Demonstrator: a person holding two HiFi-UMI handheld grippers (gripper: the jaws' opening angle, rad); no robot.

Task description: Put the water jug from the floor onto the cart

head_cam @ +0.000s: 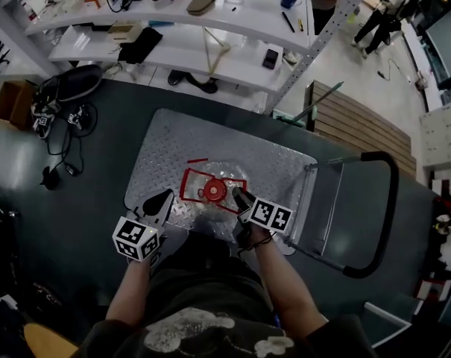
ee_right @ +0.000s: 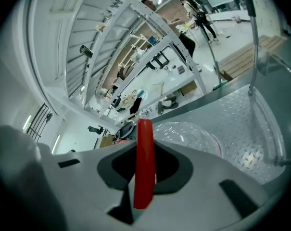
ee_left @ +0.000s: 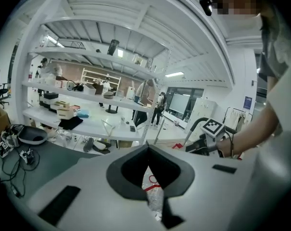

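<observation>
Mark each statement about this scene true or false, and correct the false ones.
1. The right gripper is closed on the jug's red handle. True.
2. The cart's push handle is at the left of the head view. False: the push handle is at the right.
3. The water jug appears over the cart's metal deck. True.
4. The jug's cap is blue. False: the cap is red.
</observation>
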